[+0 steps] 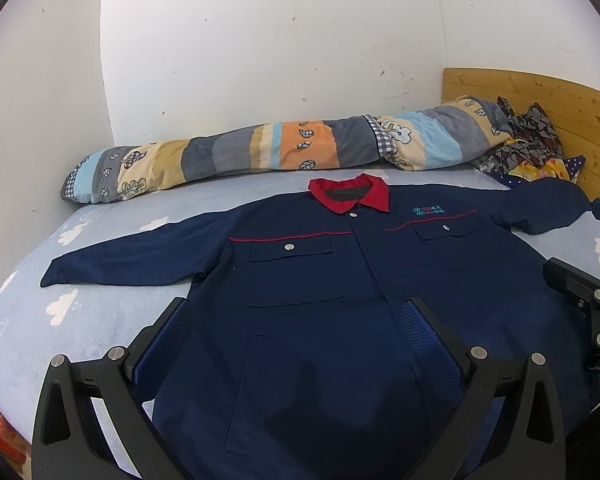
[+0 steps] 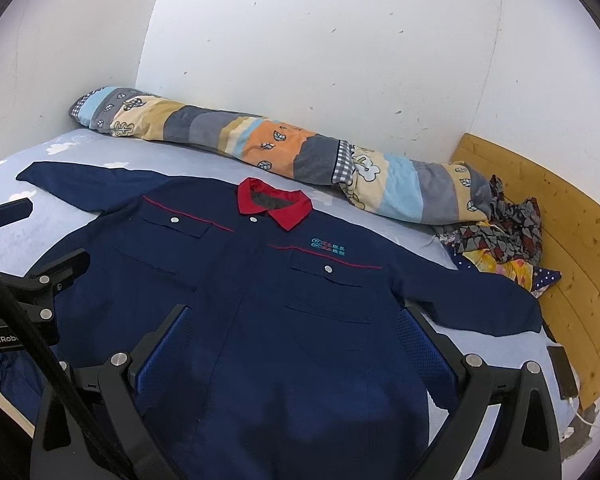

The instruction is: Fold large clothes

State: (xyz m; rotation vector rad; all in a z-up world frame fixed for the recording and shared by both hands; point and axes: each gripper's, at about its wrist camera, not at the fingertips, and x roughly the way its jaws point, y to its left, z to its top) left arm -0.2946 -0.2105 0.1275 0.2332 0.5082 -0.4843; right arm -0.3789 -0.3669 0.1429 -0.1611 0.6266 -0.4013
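Navy jacket (image 1: pixel 320 280) flat on bed (image 1: pixel 112 300), front up, sleeves spread. Left tongs (image 1: pixel 300 312) and right tongs (image 2: pixel 296 320) gape wide, holding nothing, above near hem.

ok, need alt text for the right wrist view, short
A navy work jacket with a red collar lies spread flat, front up, sleeves out, on a light blue bed sheet. The open right gripper hangs over its lower half; a rolled striped quilt lies along the white wall.
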